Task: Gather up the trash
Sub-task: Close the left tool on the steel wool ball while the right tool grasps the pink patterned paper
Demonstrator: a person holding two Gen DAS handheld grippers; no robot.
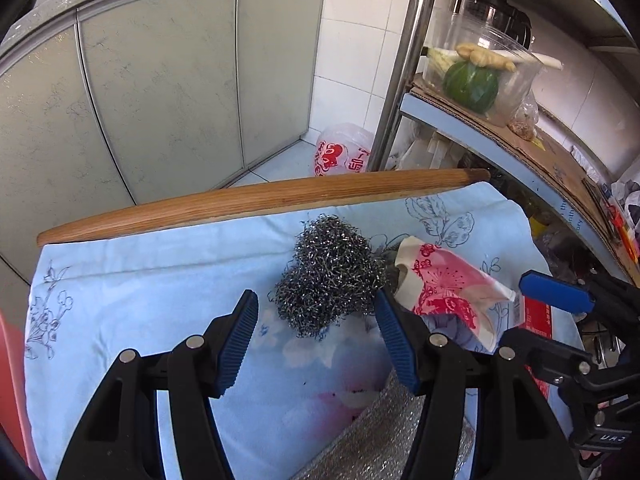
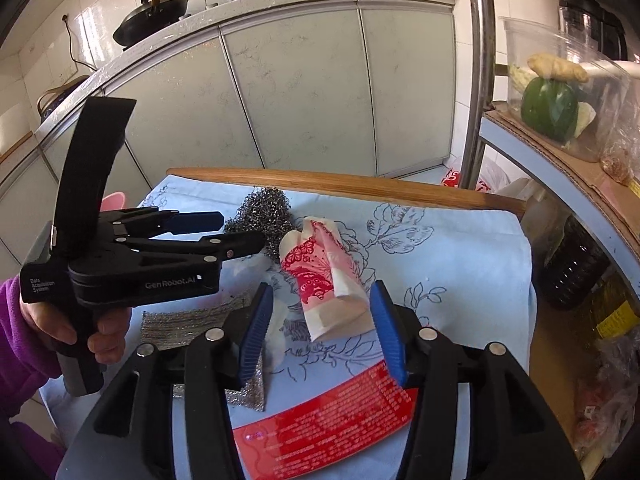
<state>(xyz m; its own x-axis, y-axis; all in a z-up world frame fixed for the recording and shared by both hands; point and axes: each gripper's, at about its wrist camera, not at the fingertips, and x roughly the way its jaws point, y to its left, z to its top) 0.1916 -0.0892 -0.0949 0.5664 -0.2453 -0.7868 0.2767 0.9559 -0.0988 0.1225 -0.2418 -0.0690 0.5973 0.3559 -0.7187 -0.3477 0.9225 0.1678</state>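
A grey steel wool scrubber (image 1: 330,264) lies on the blue floral cloth (image 1: 140,288) of a small table. My left gripper (image 1: 316,300) is open, its tips on either side of the scrubber's near end. To the scrubber's right lies a pink and red floral paper wrapper (image 2: 324,280). It sits between the blue pads of my right gripper (image 2: 320,292), which is open; the pads do not squeeze it. A red printed packet (image 2: 328,420) lies flat under the right gripper. A silver mesh cloth (image 2: 188,320) lies near the front. A hand in a purple sleeve (image 2: 16,320) holds the left gripper (image 2: 242,228).
A wooden rail (image 1: 260,200) edges the table's far side, with grey cabinet doors (image 1: 160,80) behind. A steel post (image 2: 478,80) and shelf rack stand on the right, with a clear tub (image 2: 560,92) of vegetables. A printed plastic bag (image 1: 340,152) lies on the floor.
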